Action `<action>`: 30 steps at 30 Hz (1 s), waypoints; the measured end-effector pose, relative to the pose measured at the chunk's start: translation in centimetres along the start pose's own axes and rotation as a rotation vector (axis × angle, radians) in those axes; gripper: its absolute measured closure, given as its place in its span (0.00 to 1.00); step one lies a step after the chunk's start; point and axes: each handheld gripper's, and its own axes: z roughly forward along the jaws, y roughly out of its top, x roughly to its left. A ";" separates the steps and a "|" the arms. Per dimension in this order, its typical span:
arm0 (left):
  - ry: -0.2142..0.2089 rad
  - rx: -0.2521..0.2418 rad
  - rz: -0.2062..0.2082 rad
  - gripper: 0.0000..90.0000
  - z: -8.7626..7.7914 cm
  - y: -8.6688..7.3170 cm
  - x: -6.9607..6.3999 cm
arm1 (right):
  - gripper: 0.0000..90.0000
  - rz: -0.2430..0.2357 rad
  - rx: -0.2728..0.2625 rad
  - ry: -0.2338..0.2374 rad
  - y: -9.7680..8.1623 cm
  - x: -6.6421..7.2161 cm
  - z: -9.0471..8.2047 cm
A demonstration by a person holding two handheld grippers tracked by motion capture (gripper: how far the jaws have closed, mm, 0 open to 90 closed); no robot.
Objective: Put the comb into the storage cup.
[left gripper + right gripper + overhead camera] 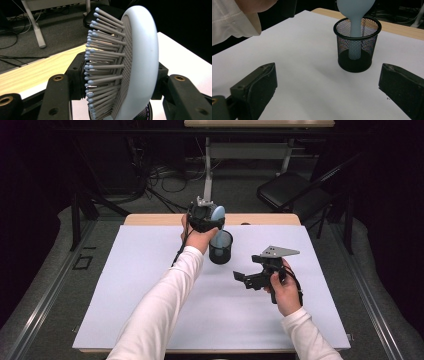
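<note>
White sleeves (165,300) reach over the bench (150,285). Left gripper (204,216) squeezes a brush (218,214), its handle down in the cup (220,247).

Bristles (105,65) stick out sideways.

Right gripper (324,92) is wide apart, grasping nothing, near the cup.
</note>
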 end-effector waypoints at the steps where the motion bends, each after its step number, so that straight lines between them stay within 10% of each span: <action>1: -0.002 0.000 -0.002 0.51 0.0 0.0 0.0 | 0.01 0.000 0.000 0.000 0.0 0.0 0.0; 30: 0.008 0.010 -0.055 0.30 0.2 -0.2 0.3 | 0.01 0.000 0.002 0.000 0.0 0.0 0.0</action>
